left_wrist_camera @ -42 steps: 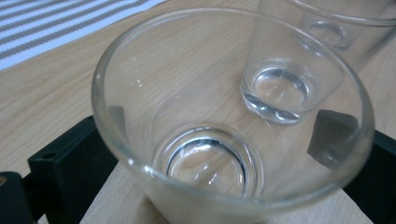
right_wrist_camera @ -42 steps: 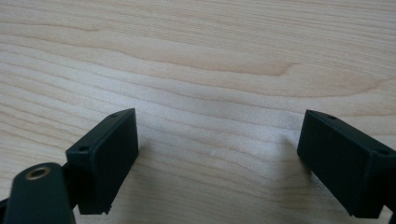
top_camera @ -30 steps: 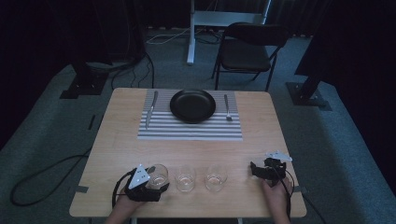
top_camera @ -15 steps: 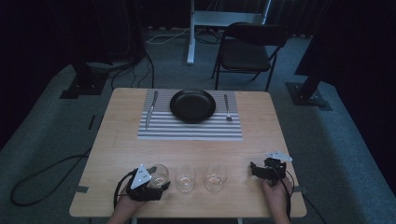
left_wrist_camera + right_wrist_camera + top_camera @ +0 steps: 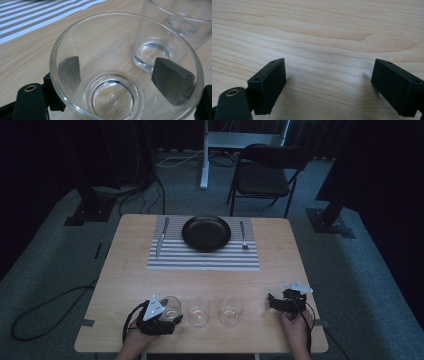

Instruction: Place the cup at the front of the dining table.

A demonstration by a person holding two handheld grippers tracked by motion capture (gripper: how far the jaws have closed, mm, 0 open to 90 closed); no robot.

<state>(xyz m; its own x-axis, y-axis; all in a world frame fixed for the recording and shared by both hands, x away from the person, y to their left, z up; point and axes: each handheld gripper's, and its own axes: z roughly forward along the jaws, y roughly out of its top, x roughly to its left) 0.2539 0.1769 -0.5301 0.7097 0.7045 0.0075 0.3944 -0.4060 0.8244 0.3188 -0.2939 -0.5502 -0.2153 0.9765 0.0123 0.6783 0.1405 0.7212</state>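
Note:
Three clear empty glasses stand in a row near the table's front edge. The leftmost glass (image 5: pixel 171 306) (image 5: pixel 113 96) sits between the jaws of my left gripper (image 5: pixel 172 313) (image 5: pixel 120 77); both dark pads (image 5: pixel 172 83) press against its walls and show through it. The middle glass (image 5: pixel 199 314) (image 5: pixel 155 37) stands close beside it, and the third glass (image 5: pixel 231 311) (image 5: pixel 192 20) is a little farther right. My right gripper (image 5: pixel 273 301) (image 5: pixel 328 82) rests low on the bare wood at the front right, open, with nothing between its fingers (image 5: pixel 268 85).
At the far side lies a striped placemat (image 5: pixel 200 261) with a black plate (image 5: pixel 206 232), a knife (image 5: pixel 161 237) on its left and a fork (image 5: pixel 242 236) on its right. A folding chair (image 5: pixel 265 175) stands beyond the table. Cables trail off the front corners.

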